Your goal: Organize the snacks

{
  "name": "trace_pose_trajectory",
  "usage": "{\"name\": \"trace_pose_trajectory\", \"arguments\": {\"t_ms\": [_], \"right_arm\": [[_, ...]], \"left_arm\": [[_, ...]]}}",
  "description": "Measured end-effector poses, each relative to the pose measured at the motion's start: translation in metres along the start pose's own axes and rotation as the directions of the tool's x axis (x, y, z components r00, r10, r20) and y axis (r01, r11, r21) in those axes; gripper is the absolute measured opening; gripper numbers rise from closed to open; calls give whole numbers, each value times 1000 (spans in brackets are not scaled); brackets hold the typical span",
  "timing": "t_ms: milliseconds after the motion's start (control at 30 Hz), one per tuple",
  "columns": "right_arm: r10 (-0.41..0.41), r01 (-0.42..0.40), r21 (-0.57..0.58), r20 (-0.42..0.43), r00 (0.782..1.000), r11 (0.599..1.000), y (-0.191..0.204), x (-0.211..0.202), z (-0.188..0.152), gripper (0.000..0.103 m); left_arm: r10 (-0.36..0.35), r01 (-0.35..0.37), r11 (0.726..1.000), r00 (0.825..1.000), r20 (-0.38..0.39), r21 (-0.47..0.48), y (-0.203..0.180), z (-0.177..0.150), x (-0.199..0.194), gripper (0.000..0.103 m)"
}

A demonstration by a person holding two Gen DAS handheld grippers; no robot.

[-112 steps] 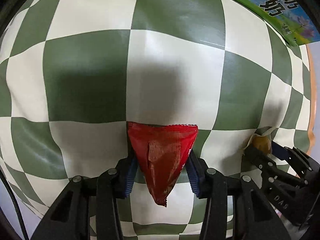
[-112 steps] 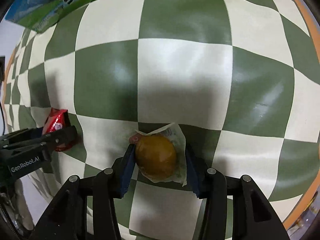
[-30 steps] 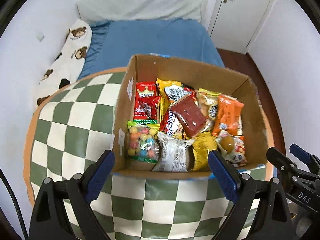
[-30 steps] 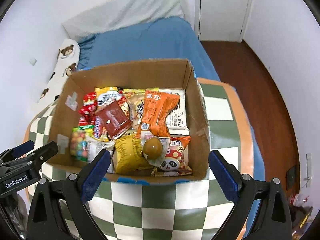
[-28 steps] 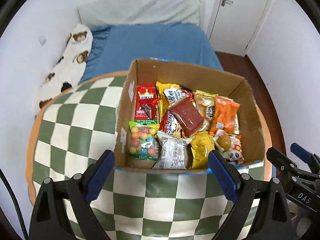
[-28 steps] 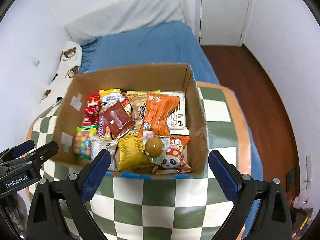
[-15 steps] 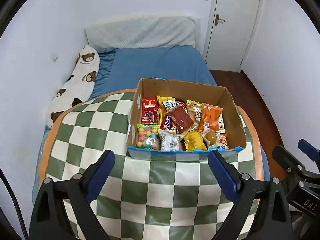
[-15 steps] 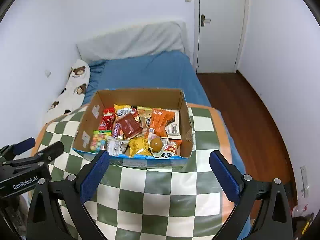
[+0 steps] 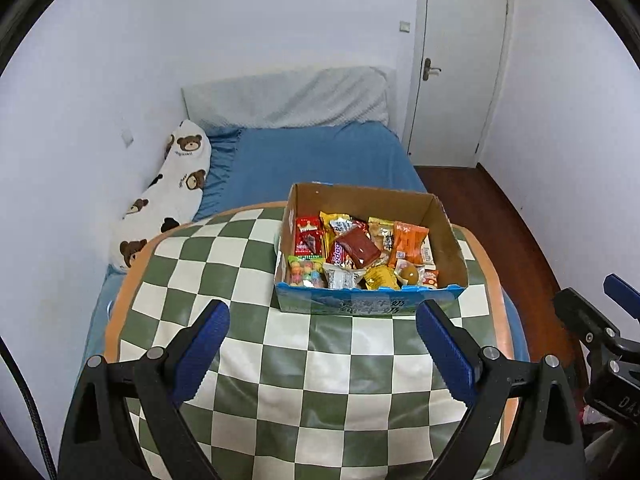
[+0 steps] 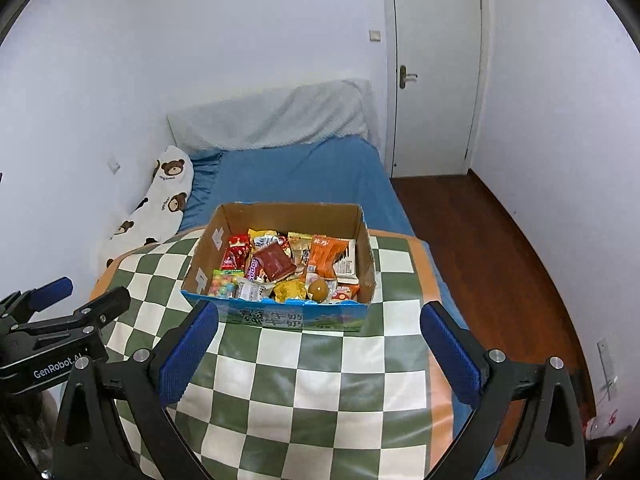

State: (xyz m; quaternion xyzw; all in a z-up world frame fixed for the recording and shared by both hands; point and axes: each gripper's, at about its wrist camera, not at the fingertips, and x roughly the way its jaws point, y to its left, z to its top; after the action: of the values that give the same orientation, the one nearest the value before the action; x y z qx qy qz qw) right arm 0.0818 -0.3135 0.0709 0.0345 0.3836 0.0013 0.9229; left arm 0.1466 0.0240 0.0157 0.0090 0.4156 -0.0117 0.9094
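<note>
Snacks all sit in my cardboard box [image 9: 372,200] at twelve o'clock on the tabletop [image 9: 224,264], both jaws wide, empty.

blue bed [image 9: 320,156], door [image 9: 460,64] (shut), bear pillow [image 9: 168,196]

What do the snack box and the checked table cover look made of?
Snack box: corrugated cardboard, by the look; matte brown inner walls, a raw cut rim, and a printed blue outer face. Table cover: probably vinyl or oilcloth; the green and white checks look smooth, with a soft sheen, and it drapes over the table edge. A coated fabric cannot be ruled out.
</note>
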Motion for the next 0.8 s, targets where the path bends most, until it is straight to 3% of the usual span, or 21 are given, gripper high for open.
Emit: {"name": "trace_pose_trajectory", "arguments": {"t_ms": [300, 367, 800], "right_arm": [[2, -2, -12, 21, 1000, 1000, 3, -15, -1, 103], [-6, 7, -12, 22, 1000, 1000, 2, -12, 0, 103], [-66, 66, 7, -27, 997, 998, -9, 62, 5, 103]], "left_arm": [[-4, 5, 1000, 1000, 11, -4, 1, -6, -9, 96], [-9, 9, 1000, 1000, 8, -4, 1, -6, -5, 100], [22, -23, 1000, 999, -45, -11, -3, 10, 57, 103]]}}
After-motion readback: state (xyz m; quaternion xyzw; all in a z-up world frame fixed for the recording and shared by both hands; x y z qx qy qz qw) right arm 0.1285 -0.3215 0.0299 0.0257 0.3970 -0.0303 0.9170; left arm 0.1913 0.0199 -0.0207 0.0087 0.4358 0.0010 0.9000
